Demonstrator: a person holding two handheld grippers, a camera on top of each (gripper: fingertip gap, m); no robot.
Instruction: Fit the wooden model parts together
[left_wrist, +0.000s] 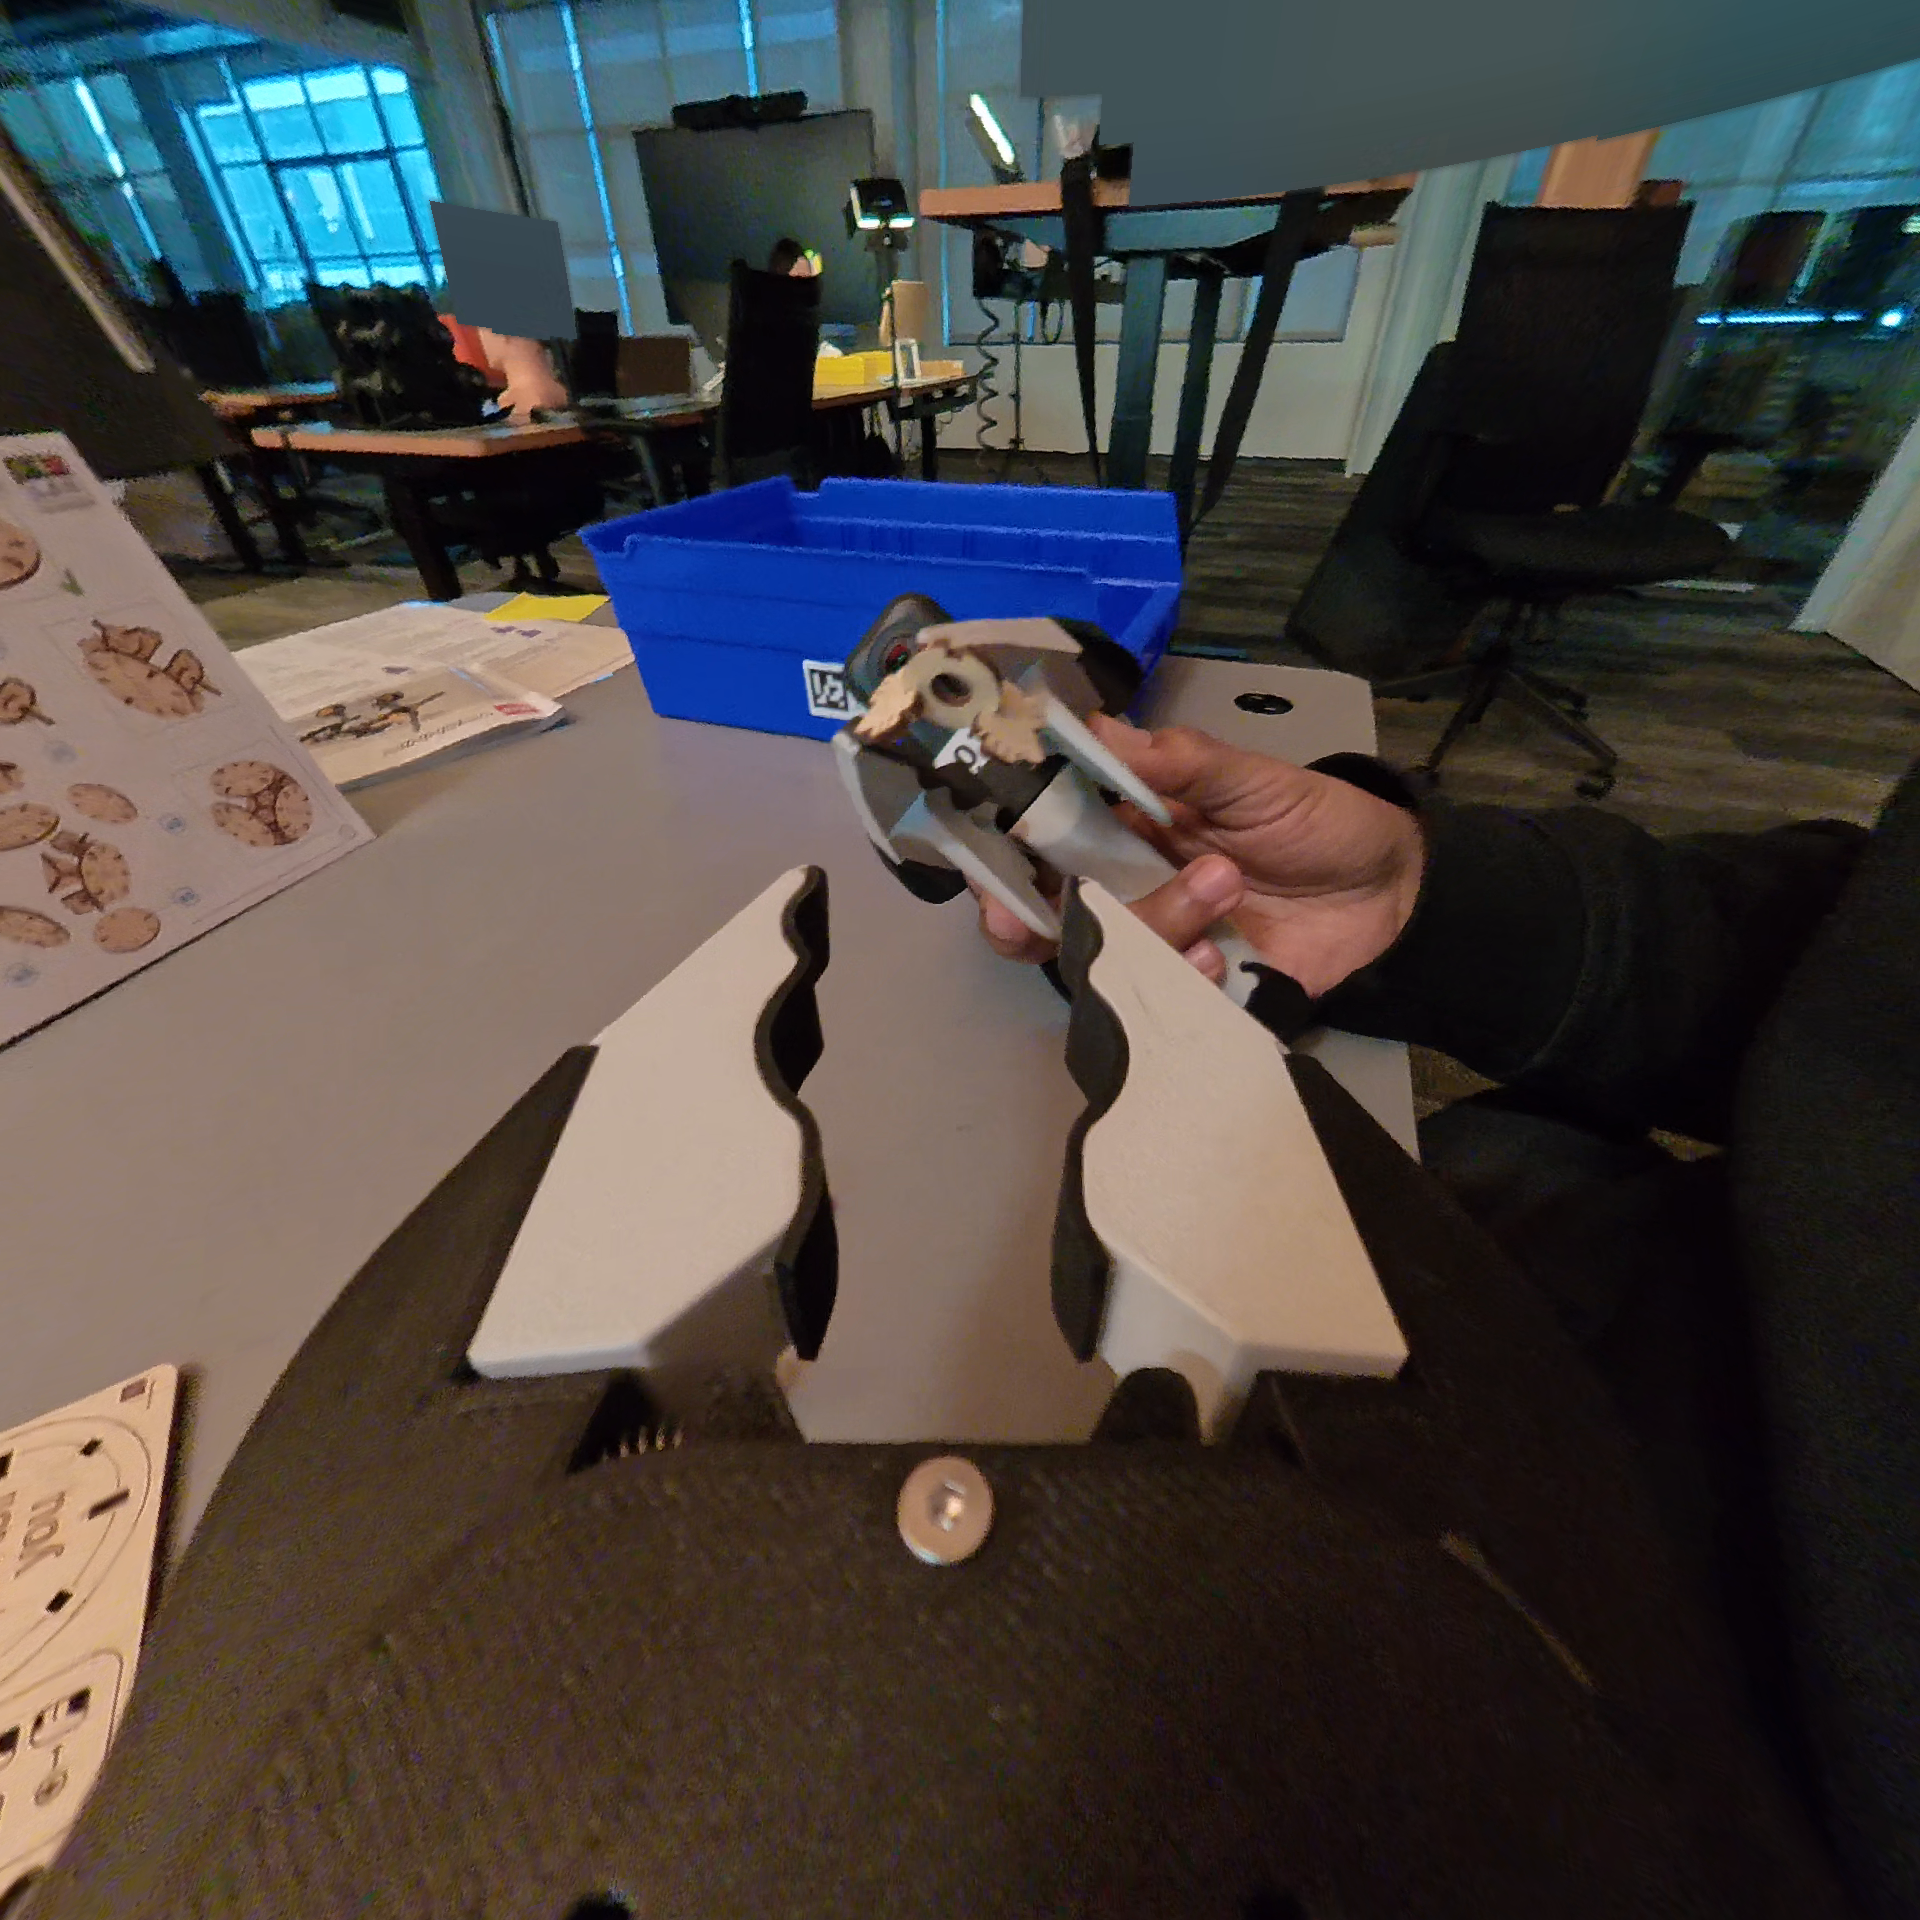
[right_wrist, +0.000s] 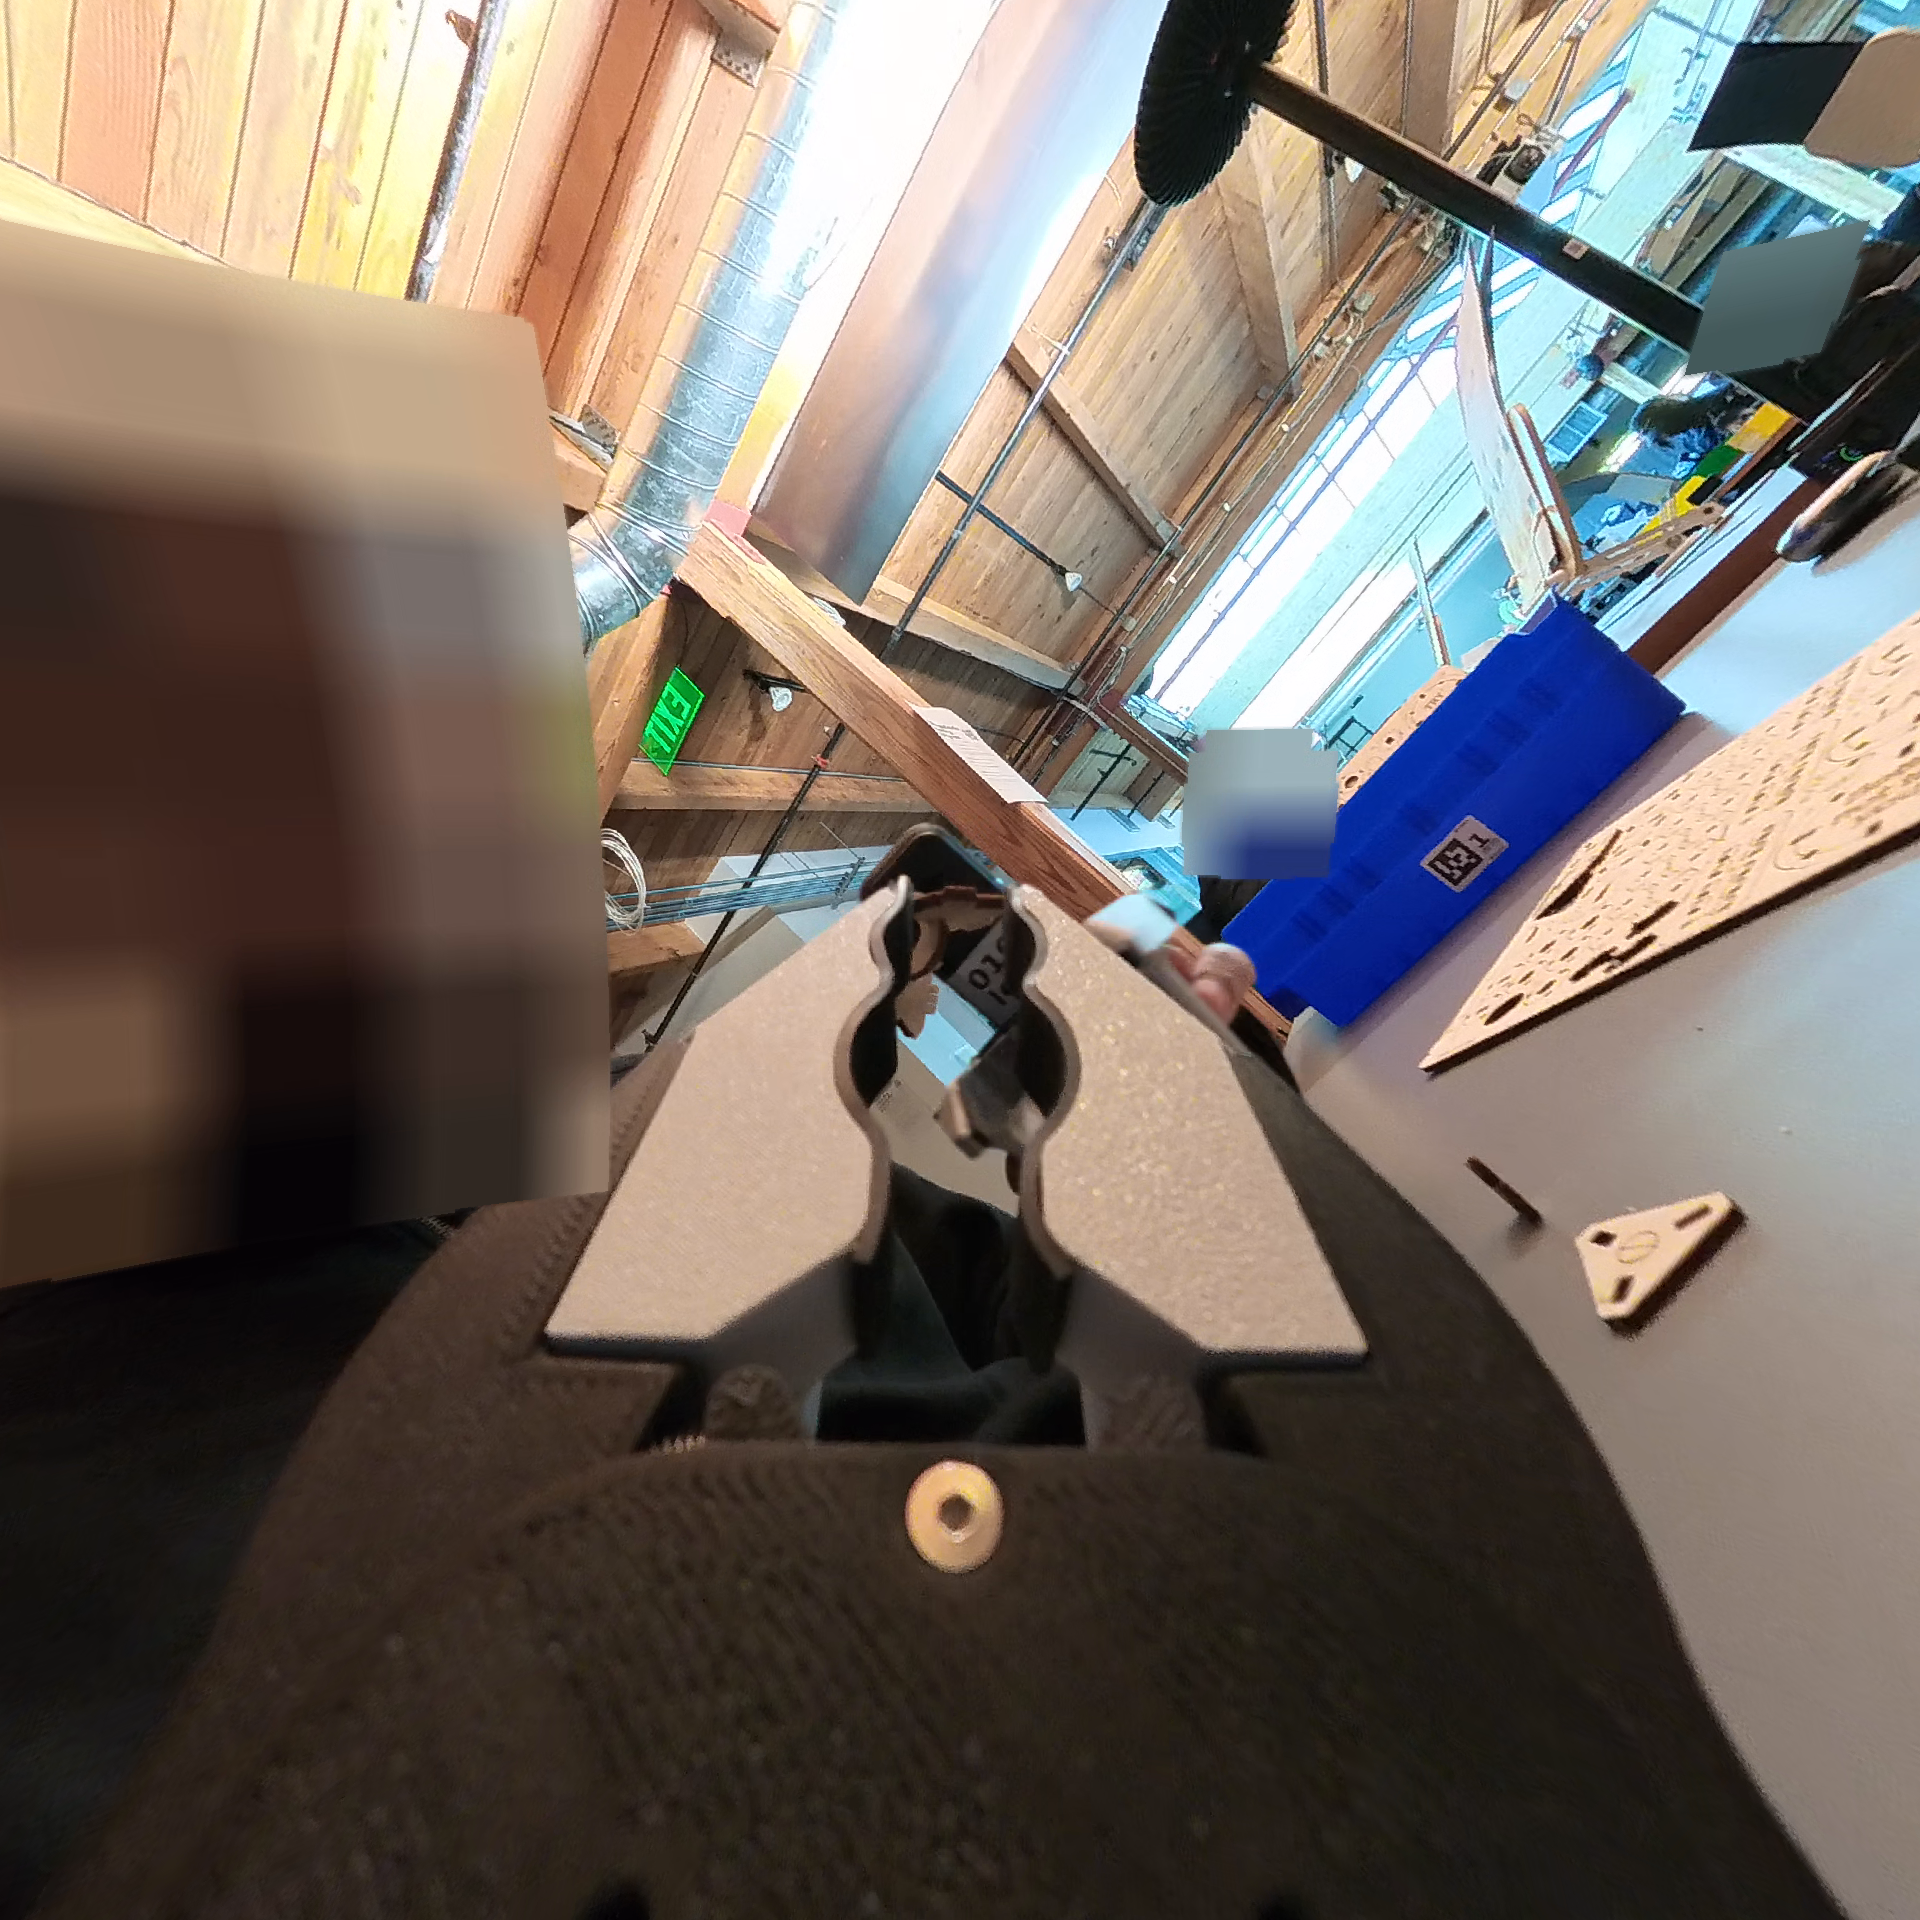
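Two claws, right claw (left_wrist: 961, 691) clamping wooden gear piece (left_wrist: 951, 694), left claw (left_wrist: 945, 904) spread below

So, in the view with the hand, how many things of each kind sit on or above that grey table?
Hand-held tools with two fingers: 2, left gripper, right gripper
Toothed wooden piece: 1
Blue plastic bin: 1
Printed paper guides: 2
Yellow paper sheet: 1
Flat wooden cut-out sheet: 1
Total: 8
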